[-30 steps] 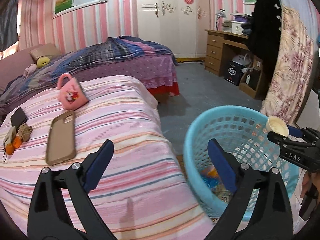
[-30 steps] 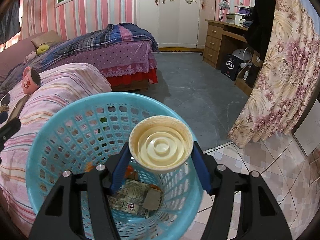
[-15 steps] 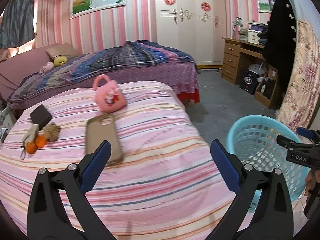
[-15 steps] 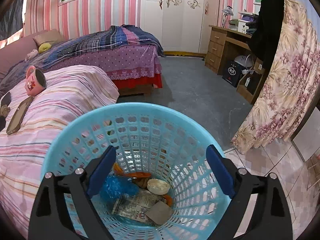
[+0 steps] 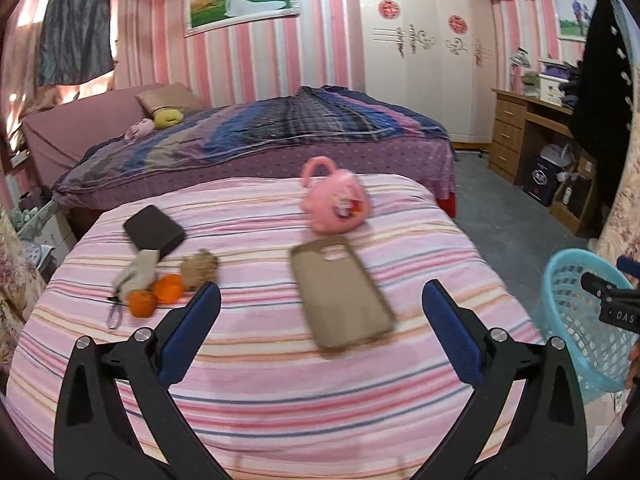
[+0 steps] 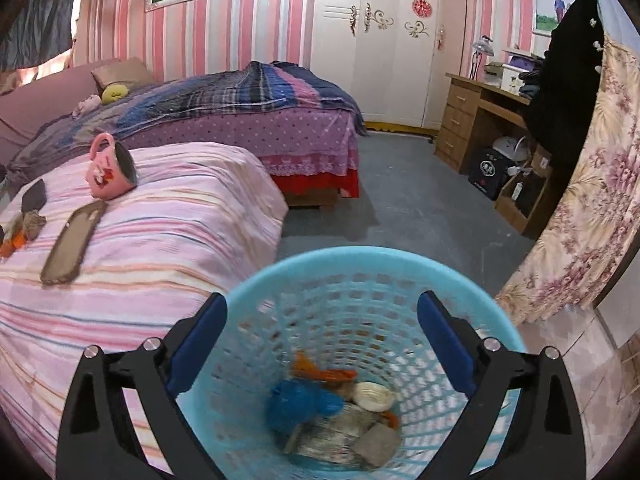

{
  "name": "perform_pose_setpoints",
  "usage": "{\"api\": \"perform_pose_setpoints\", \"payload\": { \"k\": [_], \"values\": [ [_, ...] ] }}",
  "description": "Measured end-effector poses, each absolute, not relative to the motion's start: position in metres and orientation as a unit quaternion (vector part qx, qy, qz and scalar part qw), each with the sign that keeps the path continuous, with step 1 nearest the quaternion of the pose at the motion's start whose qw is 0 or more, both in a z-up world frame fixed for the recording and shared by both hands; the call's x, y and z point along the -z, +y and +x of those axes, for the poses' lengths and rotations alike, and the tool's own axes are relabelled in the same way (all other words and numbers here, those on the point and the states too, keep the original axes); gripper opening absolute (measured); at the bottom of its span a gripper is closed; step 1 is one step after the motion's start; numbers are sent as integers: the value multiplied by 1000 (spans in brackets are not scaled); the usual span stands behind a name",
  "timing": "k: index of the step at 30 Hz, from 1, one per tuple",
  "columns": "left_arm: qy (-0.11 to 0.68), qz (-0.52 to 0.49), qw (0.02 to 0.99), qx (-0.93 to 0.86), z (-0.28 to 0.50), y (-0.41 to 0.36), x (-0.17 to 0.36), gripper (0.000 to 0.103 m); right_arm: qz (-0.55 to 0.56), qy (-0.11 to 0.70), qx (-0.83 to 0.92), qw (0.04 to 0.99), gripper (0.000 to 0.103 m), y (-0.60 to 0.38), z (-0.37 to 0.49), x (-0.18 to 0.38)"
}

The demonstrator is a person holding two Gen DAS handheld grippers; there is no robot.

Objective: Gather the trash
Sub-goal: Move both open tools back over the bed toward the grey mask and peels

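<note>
White letters "DAS" on the black right gripper (image 5: 618, 312) body.

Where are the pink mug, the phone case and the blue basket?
pink mug (image 5: 336, 206), left wrist view, its side.
phone case (image 5: 340, 290), left wrist view, its middle.
blue basket (image 6: 360, 258), right wrist view, its far rim.

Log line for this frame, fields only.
left gripper: open, empty, over striped bed | right gripper: opening, empty, above blue basket | cream lid: in basket
</note>
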State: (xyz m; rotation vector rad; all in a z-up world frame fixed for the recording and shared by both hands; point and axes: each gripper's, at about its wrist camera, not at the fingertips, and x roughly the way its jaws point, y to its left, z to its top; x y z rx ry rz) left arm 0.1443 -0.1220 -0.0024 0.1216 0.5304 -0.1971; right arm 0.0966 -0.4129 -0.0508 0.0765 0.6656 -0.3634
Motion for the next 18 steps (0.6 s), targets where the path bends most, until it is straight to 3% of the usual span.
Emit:
{"api": "perform_pose_setpoints", "payload": {
  "k": [18],
  "values": [
    [268, 25, 963, 33, 195, -19, 8, 97, 9, 331, 104, 938, 94, -304, 154, 50]
  ]
}}
